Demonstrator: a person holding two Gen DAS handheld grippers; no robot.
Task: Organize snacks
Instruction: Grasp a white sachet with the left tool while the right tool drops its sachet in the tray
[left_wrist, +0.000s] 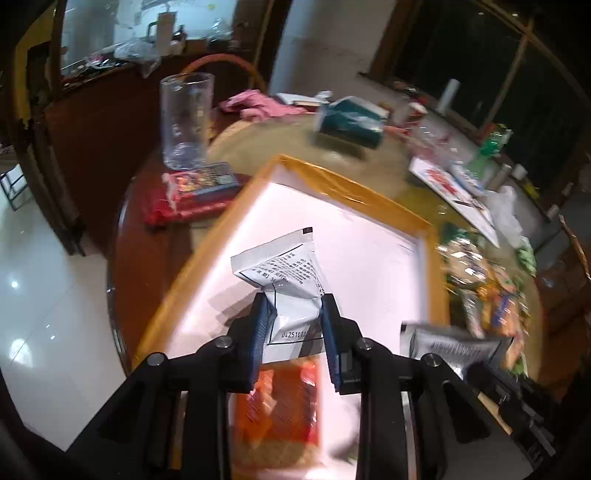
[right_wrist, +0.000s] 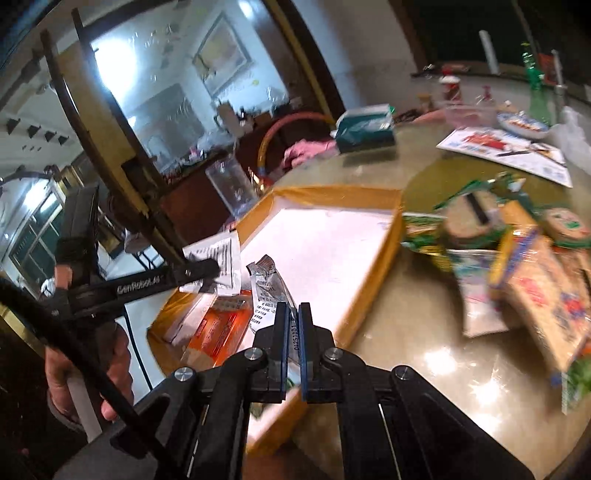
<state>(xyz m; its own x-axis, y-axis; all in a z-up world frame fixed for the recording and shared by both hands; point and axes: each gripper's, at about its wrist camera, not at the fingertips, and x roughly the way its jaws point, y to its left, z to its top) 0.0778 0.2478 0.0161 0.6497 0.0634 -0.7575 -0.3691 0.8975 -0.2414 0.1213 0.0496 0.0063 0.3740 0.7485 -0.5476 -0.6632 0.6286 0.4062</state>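
Item: left gripper (left_wrist: 293, 306), clenching a white sachet (left_wrist: 284, 273) by its lower edge, print side showing, and holding it over the tray (left_wrist: 354, 184), presumably so it can be dropped inside.

Item: right gripper (right_wrist: 293, 314), pinching a silver sachet (right_wrist: 267, 284) that is sticking out toward 11 o'clock, also over the tray.

Item: tray, white-floored with a yellow rim, sitting on the table (right_wrist: 399, 332). An orange packet (left_wrist: 280, 402) is lying inside at 6 o'clock in the left view, half covered by the fingers.

Item: snack pile (right_wrist: 517, 266), waiting unsorted at 3 o'clock of the tray in the right view; blur is making labels unreadable.

Item: glass (left_wrist: 186, 122), standing beyond the tray at 11 o'clock, beside a red packet (left_wrist: 192, 195).

Item: a hand (right_wrist: 92, 365), gripping the left tool's handle, is partly cut off.
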